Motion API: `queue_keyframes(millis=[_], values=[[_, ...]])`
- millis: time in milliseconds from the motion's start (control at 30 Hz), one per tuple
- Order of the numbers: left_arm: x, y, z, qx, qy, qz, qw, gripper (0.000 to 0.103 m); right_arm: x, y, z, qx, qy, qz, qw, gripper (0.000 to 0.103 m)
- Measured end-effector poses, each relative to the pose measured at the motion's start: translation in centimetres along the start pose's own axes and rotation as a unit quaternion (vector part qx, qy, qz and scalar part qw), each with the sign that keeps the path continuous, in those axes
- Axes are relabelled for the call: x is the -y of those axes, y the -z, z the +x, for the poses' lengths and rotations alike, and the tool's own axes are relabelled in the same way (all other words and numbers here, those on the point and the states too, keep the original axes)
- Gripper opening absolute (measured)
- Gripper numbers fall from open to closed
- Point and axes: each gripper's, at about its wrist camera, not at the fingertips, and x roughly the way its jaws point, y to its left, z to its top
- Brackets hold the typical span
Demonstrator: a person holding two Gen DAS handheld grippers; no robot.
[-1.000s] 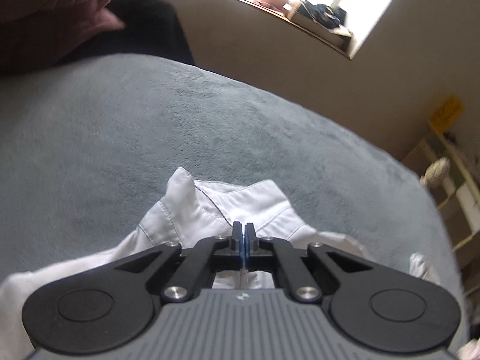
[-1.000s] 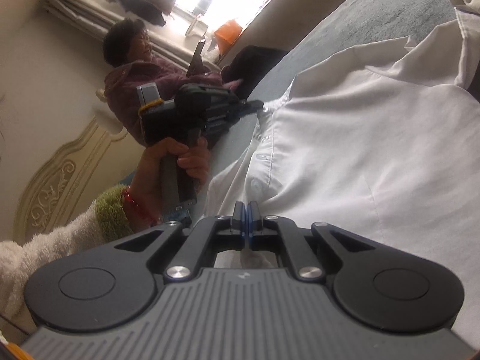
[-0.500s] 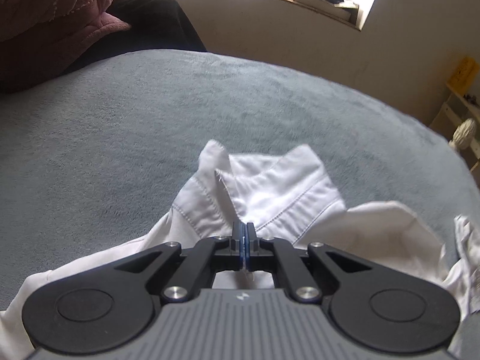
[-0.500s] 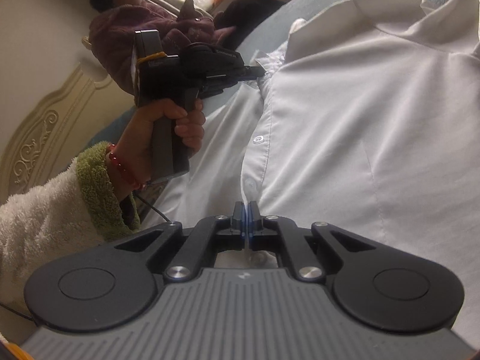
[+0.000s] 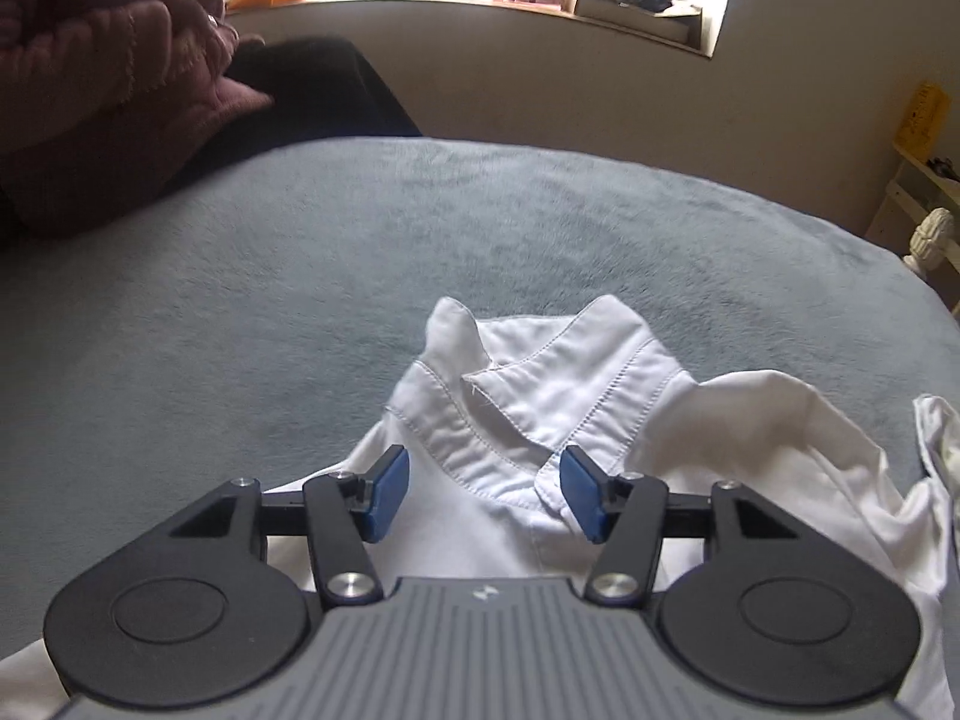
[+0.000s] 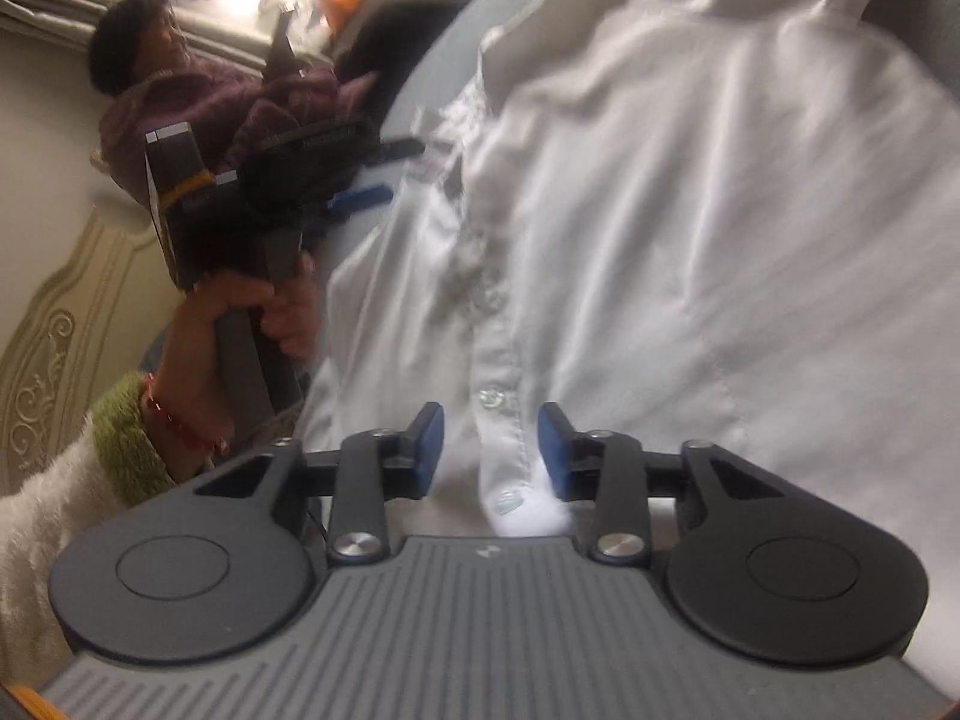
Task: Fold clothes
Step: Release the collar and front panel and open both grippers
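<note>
A grey blanket-covered bed [image 5: 252,300] carries everything, and most of its surface toward the far edge, under the window wall, lies bare, with wide open room beyond the collar. At the far left corner a seated person [image 5: 90,90] in a maroon quilted jacket and dark trousers takes up the edge. The white shirt [image 6: 690,240] lies spread, front up, on the near part of the bed, its collar [image 5: 540,384] toward the far edge and its button placket [image 6: 498,420] running down the middle; a loose sleeve is bunched toward the right edge. The left gripper [image 5: 485,501] hangs just short of the collar, its jaws opening, blue pads well apart, the fabric below them and not pinched. The right gripper [image 6: 491,451] stands over the lower placket, jaws opening too, the placket strip between the pads but free of both. The left hand [image 6: 240,312], in a fuzzy sleeve, holds its tool's handle.
</note>
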Motion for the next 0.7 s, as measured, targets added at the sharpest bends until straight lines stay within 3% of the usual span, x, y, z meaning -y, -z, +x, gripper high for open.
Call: queue_keyframes(millis=[133,267,433,567,700], values=[[-0.6,2.0,-4.0,0.002,0.022,-0.003,0.9998,0.058,-0.5,1.7,-4.9,0.035,0.015,-0.001,0.999,0.041],[-1.3,6.7,-8.4,-0.021,0.067,-0.030,0.9971,0.058,-1.6,5.0,-9.0,0.045,0.060,-0.023,0.997,0.041],[-2.2,14.4,-12.8,-0.064,0.125,-0.084,0.9864,0.056,-3.6,10.2,-11.0,0.006,0.119,-0.099,0.988,0.039],[-2.9,20.0,-15.2,-0.090,0.155,-0.115,0.9772,0.050,-5.5,15.4,-11.0,-0.063,0.162,-0.205,0.963,0.034],[-3.3,23.9,-17.6,-0.096,0.173,-0.124,0.9724,0.049,-7.8,20.6,-9.6,-0.131,0.200,-0.321,0.917,0.030]])
